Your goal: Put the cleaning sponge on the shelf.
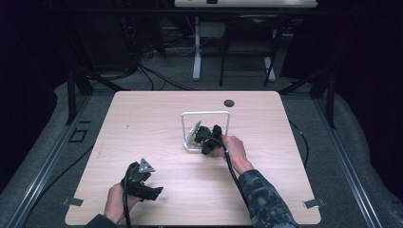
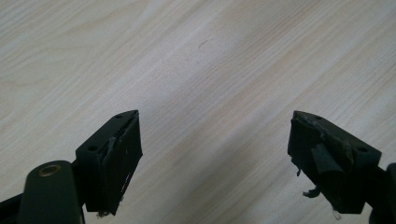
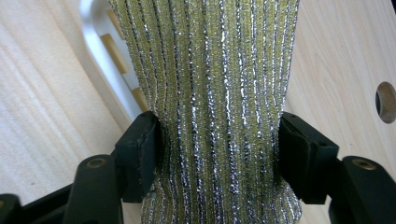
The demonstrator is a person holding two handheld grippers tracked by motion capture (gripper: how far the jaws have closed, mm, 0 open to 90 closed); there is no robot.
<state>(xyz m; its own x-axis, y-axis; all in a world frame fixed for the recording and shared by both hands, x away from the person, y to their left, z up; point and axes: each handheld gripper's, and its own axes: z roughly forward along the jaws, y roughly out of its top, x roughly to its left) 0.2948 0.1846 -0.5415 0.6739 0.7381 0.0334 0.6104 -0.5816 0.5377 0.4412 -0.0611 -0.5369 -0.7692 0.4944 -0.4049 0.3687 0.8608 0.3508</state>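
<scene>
Table (image 1: pixel 157 128): light wood top, with a round dark hole (image 1: pixel 229 103) near the far edge, seen also at the right edge of the right gripper view.

Rack (image 1: pixel 206 114): white frame, stood upright near the middle of the table, slightly toward the far side. Its white base with yellowish slats is seen in the right gripper view, just behind and to the left of the cloth.

Cloth (image 3: pixel 210 93): yellow-green knit shot through with silver thread, ribbed lengthwise. It is located at the foot of the rack, between the jaws of the right gripper.

Right gripper (image 3: pixel 217 149): held by the right hand (image 1: pixel 234 148) at the rack. Its two black jaws are pressed against the cloth from either side, the fabric being bunched between them.

Left gripper (image 2: pixel 215 154): held by the left hand (image 1: pixel 116 202) at the near left corner of the table, well apart from the rack. Its jaws are spread wide, with bare wood seen between them. Worn, frayed pads (image 2: pixel 123 158) are noted on the inner faces.
</scene>
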